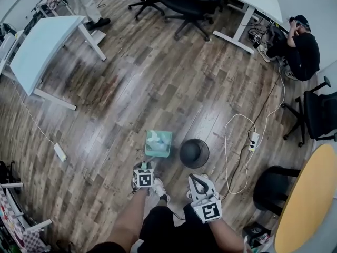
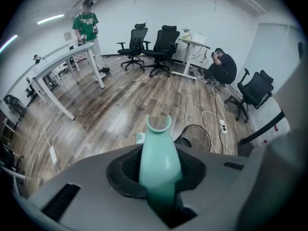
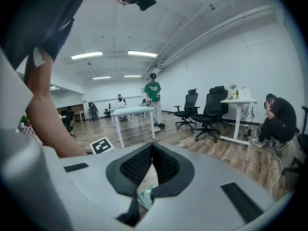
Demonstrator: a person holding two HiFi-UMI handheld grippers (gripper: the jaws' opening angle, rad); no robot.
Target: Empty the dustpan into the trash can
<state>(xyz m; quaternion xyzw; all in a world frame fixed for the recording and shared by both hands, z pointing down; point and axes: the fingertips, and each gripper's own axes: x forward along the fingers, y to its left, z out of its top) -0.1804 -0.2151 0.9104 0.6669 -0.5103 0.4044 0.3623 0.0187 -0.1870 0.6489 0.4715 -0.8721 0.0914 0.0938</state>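
Task status: not yet emptied, by my judgement. The black round trash can [image 1: 194,153] stands on the wood floor [image 1: 158,78], open top up. The mint-green dustpan [image 1: 158,144] sits low, just beside it at its 9 o'clock, apparently on the boards, and pale crumpled litter [image 1: 156,138] is in its tray. The left gripper [image 1: 145,167] is clamped on the dustpan handle [image 2: 159,162], which runs up between its jaws. The right gripper [image 3: 152,148] is at the can's 6 o'clock, tips together, nothing in them. Left to do: lift, carry the tray over the rim, tip it. Surroundings: a white desk [image 1: 42,46] at the can's 10 o'clock, a round yellow table [image 1: 310,194] at 4 o'clock, office chairs [image 1: 184,1] at 12 o'clock, a crouching person [image 1: 303,49] at 1 o'clock, all well apart. Nearest hazard: a white cable [image 1: 227,141] looped on the floor at 3 o'clock, running to a power strip [image 1: 253,140]; it lies beyond the can, not across the short path I judge the dustpan must travel.
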